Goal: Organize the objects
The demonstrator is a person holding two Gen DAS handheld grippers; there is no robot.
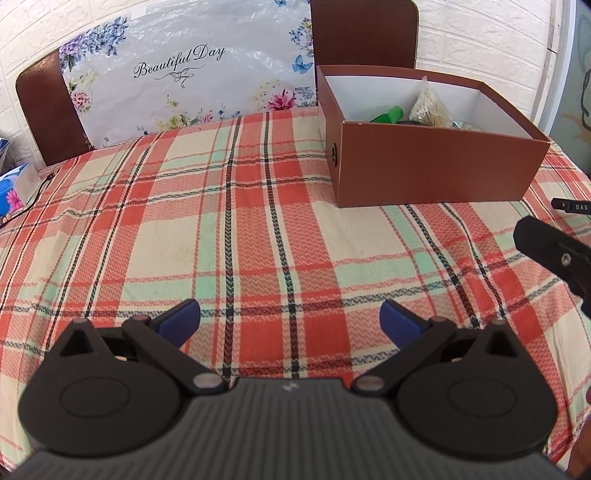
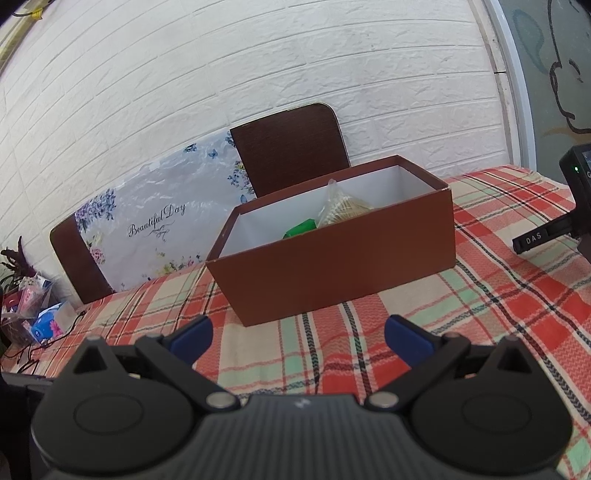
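A brown cardboard box (image 1: 436,162) with a white inside stands on the plaid tablecloth at the far right. It holds a green object (image 1: 389,114) and a clear bag of pale sticks (image 1: 430,105). My left gripper (image 1: 290,319) is open and empty, low over the cloth, well in front and left of the box. In the right wrist view the box (image 2: 332,258) is just ahead, with the green object (image 2: 301,228) and the bag (image 2: 338,206) inside. My right gripper (image 2: 297,338) is open and empty in front of the box's near wall.
Two brown chair backs (image 1: 364,33) and a floral "Beautiful Day" plastic sheet (image 1: 184,74) stand behind the table. A blue tissue pack (image 1: 14,184) and a black cable lie at the left edge. A black device marked DAS (image 2: 554,229) is at the right.
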